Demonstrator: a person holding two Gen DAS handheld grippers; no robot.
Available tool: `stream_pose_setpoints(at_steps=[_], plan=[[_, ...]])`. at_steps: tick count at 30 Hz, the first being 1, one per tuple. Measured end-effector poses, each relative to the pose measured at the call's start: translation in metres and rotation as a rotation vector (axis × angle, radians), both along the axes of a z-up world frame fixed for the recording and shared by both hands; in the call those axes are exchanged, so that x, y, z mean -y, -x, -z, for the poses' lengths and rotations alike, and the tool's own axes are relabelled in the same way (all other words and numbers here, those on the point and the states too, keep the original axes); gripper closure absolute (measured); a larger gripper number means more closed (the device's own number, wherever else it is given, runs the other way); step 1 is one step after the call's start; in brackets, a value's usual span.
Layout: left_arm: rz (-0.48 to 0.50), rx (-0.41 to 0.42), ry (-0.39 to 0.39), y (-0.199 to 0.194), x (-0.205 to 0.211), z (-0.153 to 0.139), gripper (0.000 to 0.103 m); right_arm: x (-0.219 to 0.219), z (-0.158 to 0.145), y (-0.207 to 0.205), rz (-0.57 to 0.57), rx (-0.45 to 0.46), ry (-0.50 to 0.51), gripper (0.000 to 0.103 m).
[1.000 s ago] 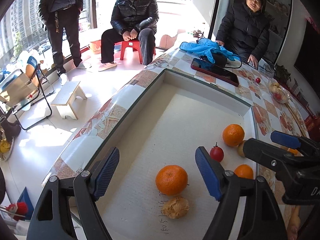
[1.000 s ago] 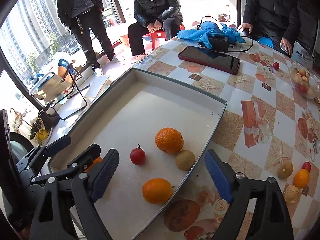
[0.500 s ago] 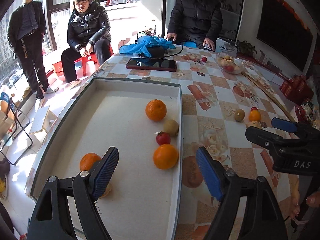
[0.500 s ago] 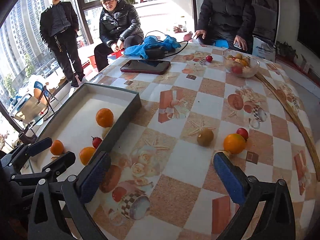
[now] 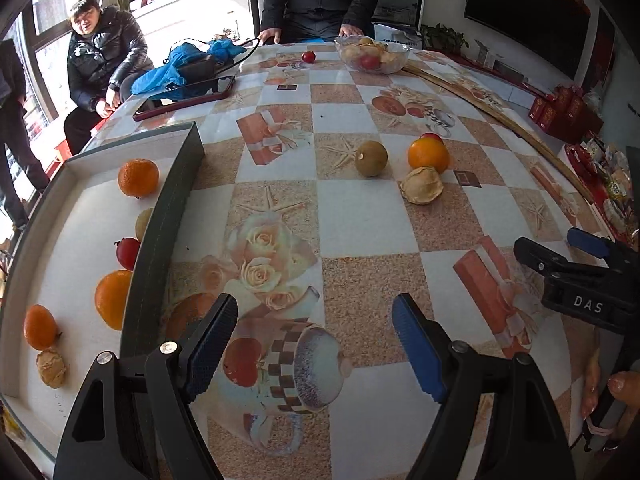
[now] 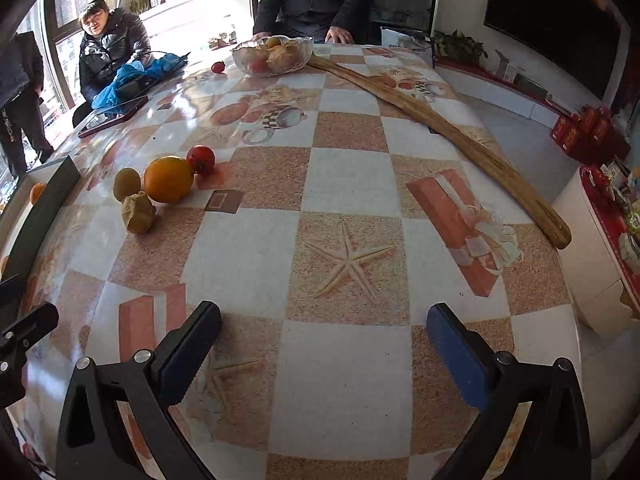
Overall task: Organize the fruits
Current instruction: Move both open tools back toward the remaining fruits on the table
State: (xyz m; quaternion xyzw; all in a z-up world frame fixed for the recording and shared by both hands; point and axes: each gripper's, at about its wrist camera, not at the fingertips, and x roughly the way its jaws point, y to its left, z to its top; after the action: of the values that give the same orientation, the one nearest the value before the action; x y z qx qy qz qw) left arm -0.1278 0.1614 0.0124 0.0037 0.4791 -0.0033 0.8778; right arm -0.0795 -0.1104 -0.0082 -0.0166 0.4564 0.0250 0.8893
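Both tools (image 5: 314, 344) (image 6: 324, 340) gape wide, empty.

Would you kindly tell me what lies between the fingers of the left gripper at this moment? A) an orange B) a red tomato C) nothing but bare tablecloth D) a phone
C: the left gripper stands open over the printed tablecloth, with the loose orange lying well beyond its fingertips.
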Motion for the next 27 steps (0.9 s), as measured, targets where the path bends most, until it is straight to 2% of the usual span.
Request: stream_pose_setpoints(at_steps=[6, 8, 10, 14, 18, 25, 27], plan=[[-0.022, 0.049, -0.033, -0.003, 0.008, 0.007, 0.015, 0.000, 0.001, -0.001, 0.000, 0.002, -0.002, 0.000], [-0.043, 0.047, -0.031, -0.008, 0.005, 0.010, 0.004, 0.000, 0.001, -0.001, 0.000, 0.003, -0.002, 0.000], [-0.063, 0.038, -0.009, -0.013, 0.001, 0.012, 0.000, 0.000, 0.001, 0.000, 0.000, 0.002, -0.002, 0.000], [-0.041, 0.005, -0.034, -0.029, 0.006, 0.010, 0.000, 0.000, 0.001, 0.000, -0.001, 0.002, -0.002, 0.000], [-0.034, -0.019, -0.094, -0.052, 0.010, 0.003, 0.003, 0.001, 0.001, 0.000, -0.001, 0.002, -0.002, 0.000], [0.032, -0.027, -0.114, -0.092, 0.027, 0.004, 0.005, 0.000, 0.000, -0.001, -0.002, 0.003, -0.005, 0.000], [0.045, -0.023, -0.105, -0.101, 0.030, 0.003, 0.011, 0.000, 0.000, -0.001, -0.002, 0.003, -0.004, 0.000]])
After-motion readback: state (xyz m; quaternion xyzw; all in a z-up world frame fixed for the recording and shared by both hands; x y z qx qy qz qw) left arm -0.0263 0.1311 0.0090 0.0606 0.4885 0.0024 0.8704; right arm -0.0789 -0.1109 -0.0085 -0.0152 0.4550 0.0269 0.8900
